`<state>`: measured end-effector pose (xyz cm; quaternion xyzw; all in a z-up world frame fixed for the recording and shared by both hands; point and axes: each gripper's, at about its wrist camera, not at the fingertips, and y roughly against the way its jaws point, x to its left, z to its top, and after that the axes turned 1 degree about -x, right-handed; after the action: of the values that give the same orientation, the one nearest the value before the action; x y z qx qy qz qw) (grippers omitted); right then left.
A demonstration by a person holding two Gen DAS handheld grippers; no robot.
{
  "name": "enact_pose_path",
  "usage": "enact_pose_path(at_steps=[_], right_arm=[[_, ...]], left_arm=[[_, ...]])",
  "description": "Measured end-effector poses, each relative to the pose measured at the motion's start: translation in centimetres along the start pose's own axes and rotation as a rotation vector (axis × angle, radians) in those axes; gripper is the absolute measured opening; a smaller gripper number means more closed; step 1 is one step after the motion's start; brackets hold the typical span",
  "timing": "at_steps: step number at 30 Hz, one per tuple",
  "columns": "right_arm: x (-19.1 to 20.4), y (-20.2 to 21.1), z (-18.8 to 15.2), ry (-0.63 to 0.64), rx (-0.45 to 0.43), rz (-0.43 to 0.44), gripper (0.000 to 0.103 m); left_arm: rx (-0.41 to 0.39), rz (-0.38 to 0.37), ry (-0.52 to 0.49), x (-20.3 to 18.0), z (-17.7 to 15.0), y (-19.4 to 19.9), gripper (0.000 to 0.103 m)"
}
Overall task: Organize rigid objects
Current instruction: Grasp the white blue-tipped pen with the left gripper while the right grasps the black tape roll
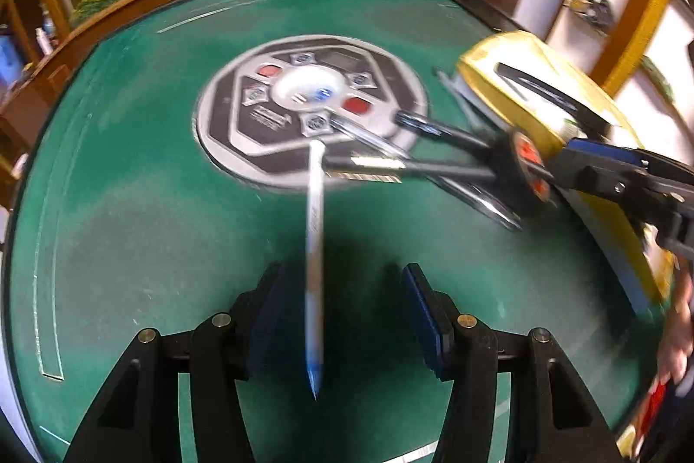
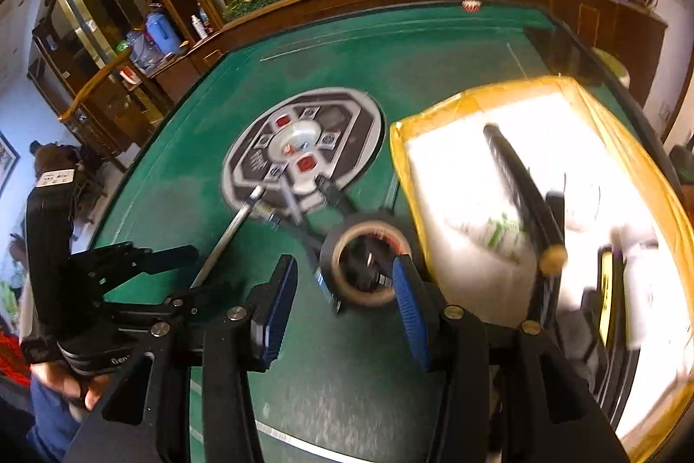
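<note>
Left gripper (image 1: 342, 315), seen from its own wrist camera, stands with jaws spread over the green table (image 1: 130, 202). A white pen (image 1: 314, 267) lies lengthwise between the pads, nearer the left one; blur prevents confirming contact, so treat it as not gripped. Beyond it, several dark pens (image 1: 416, 155) lie fanned across the round centre console (image 1: 310, 107). The right gripper (image 1: 607, 176) reaches in from the right, in front of the yellow box (image 1: 520, 72).

Right gripper (image 2: 342, 289), in its own view, has jaws spread around a roll of tape (image 2: 368, 265) resting on the table among the pens. The right pad sits at the roll's rim; the left pad is clear of it, so the roll is not clamped. The yellow box (image 2: 433, 124), just to the right, already holds assorted items.

Step in hand, as judged: picking loose items for the box. Next move calls for closing squarely on the roll, lifting clear of the pens, then carrying right over the box wall.
</note>
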<state>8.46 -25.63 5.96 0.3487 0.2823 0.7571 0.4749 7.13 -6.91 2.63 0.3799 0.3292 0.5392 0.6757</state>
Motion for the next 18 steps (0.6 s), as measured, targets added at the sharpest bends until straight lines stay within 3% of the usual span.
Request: enact_pose_path(at_steps=[3,7,12,16,18], right_arm=[[0.5,-1.3,1.2,0.023,-0.012,-0.043,0.050],[0.4,-3.5,2.7,0.005,0.025,-0.001,0.051],[0.6,-4.4,3.0,0.024,0.064,-0.047,0.050],[2.7,-3.6,0.3,0.120,0.186,0.061,0.051],[3.7,-2.3,-1.6,0.163,0.202,0.118,0.052]], left_arm=[[-0.002,0.040,0.017,0.0,0.4,-1.1,0.060],[-0.025,0.033,0.016,0.7,0.3,-1.3,0.061],[-0.041,0.033,0.010,1.2,-0.1,-1.2,0.061],[-0.039,0.037,0.019,2.0,-0.2,-1.3,0.061],[-0.035,0.041,0.026,2.3,-0.2,-1.2,0.061]])
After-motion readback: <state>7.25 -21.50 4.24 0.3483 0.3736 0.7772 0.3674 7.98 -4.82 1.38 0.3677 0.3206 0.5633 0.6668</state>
